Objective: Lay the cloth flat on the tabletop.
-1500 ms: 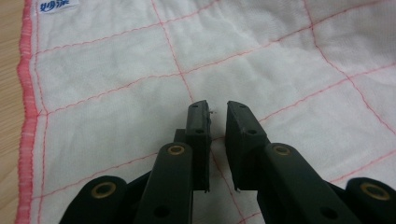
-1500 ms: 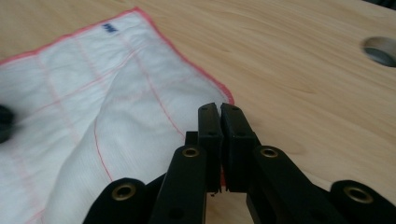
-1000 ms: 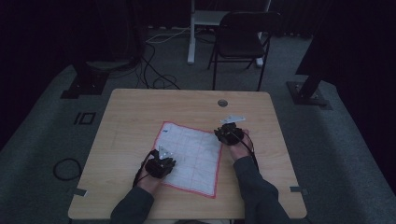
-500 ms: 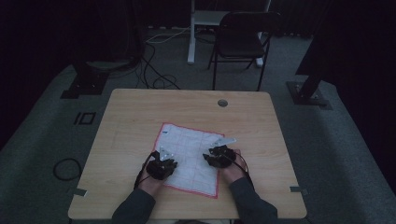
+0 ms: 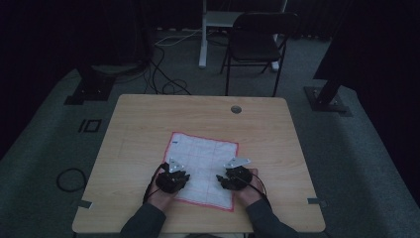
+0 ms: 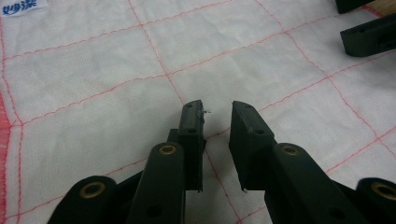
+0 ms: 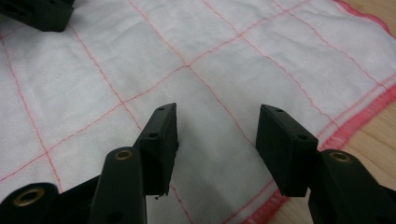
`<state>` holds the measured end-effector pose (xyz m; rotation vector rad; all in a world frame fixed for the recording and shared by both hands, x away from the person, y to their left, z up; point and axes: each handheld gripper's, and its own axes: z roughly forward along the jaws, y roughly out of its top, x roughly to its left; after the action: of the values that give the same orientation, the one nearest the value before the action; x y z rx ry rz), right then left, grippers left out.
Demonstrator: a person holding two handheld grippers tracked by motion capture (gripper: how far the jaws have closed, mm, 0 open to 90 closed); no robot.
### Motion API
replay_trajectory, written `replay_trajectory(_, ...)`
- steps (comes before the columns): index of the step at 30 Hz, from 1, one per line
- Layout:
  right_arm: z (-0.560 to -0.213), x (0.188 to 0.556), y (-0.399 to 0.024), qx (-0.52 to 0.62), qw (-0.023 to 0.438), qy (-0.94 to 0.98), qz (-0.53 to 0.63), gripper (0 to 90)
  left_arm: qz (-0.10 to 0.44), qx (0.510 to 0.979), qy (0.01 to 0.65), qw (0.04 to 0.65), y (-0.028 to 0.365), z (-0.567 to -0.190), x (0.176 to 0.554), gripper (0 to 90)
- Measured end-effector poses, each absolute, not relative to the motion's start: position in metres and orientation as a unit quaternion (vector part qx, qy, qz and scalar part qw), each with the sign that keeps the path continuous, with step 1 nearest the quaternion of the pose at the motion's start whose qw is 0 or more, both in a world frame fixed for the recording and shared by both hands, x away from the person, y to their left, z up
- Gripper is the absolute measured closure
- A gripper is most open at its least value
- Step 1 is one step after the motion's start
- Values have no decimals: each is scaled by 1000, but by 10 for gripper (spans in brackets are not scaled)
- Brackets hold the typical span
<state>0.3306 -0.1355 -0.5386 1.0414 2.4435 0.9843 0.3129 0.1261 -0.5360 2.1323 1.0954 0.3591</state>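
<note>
White cloth (image 5: 204,166) lies under both parted grippers.

Small white tag (image 6: 24,6) at cloth (image 6: 93,70) corner, blue characters, not legible

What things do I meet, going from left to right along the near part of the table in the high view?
Bare light wooden table → left black two-jaw gripper → white cloth with red grid lines and red edge → right black two-jaw gripper → bare table again.

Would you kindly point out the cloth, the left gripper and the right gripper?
cloth (image 5: 208,151), high view, bare white middle.
left gripper (image 6: 217,119), left gripper view, gap between its tips.
right gripper (image 7: 217,123), right gripper view, gap between its tips.
</note>
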Motion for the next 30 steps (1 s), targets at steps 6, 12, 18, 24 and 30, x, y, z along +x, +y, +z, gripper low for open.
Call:
replay_trajectory(6, -540, 331, -147, 357, 149, 853, 351, 498, 168, 805, 435, 366, 138, -532, 308, 721)
replay_trajectory(12, -540, 332, -154, 350, 141, 854, 358, 520, 200, 779, 479, 351, 171, -527, 315, 705)
replay_trajectory(18, -541, 338, -161, 344, 139, 855, 363, 540, 196, 767, 505, 345, 186, -533, 322, 704)
replay_trajectory(24, -542, 345, -169, 352, 146, 850, 364, 539, 190, 778, 494, 339, 179, -539, 322, 710)
replay_trajectory(30, -543, 351, -176, 368, 160, 841, 363, 533, 186, 781, 488, 343, 172, -539, 315, 732)
